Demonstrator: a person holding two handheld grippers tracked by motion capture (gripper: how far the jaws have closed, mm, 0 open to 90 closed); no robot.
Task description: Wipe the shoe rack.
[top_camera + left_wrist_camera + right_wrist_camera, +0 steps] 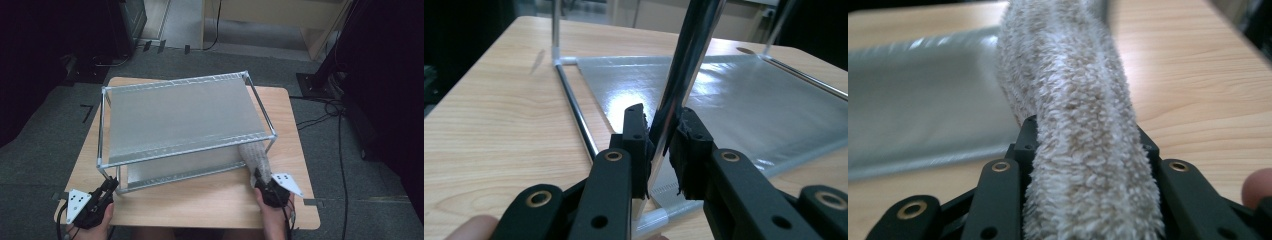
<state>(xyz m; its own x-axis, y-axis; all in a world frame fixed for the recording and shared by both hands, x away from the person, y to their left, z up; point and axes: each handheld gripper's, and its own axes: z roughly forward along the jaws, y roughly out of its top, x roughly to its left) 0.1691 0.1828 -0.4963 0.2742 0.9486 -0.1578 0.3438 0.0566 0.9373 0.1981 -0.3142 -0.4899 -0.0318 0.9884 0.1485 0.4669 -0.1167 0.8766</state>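
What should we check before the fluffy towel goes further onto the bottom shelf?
1. Left tongs clamped on the rack's front corner post: ok.
2. Right tongs gripping the towel: ok.
3. Rack standing flat on the table: ok.
4. Towel's far end already under the top shelf, near the right front corner: ok.
5. Bottom shelf free where it shows: ok.
6. Towel snagging on the right post: cannot tell.

The towel [1083,150] hides the right gripper's [1088,165] pads, and its far end vanishes under the rack's [185,150] top shelf near the bench's [210,200] right edge.
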